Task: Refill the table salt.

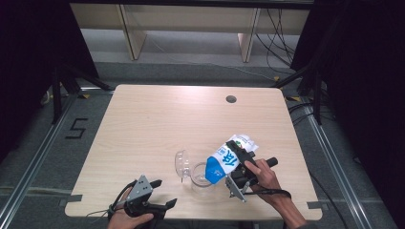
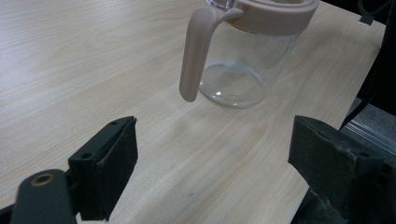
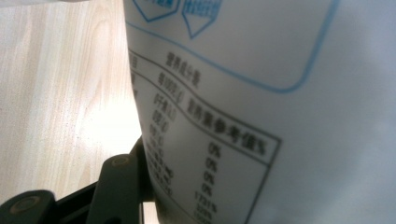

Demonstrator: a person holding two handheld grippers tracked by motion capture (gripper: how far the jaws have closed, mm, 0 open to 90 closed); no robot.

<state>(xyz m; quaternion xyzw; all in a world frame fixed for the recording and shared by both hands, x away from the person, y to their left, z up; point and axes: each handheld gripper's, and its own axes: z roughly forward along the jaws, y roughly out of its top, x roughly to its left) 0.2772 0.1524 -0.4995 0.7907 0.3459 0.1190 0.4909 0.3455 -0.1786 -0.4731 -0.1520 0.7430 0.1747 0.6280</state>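
Pouring is in hand: the right hand-held gripper (image 1: 237,164) clamps a blue-and-white pouch (image 1: 224,162), tipped over the glass pitcher (image 1: 203,177) on the bench (image 1: 143,124). Left hand-held gripper (image 1: 162,193) gapes idle. Next: tilt further, steadily.

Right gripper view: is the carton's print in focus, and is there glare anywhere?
Right gripper view: the carton sits so close that its print is soft, and a bright glare patch lies on the table. Left gripper view: the glass pitcher is fairly sharp.
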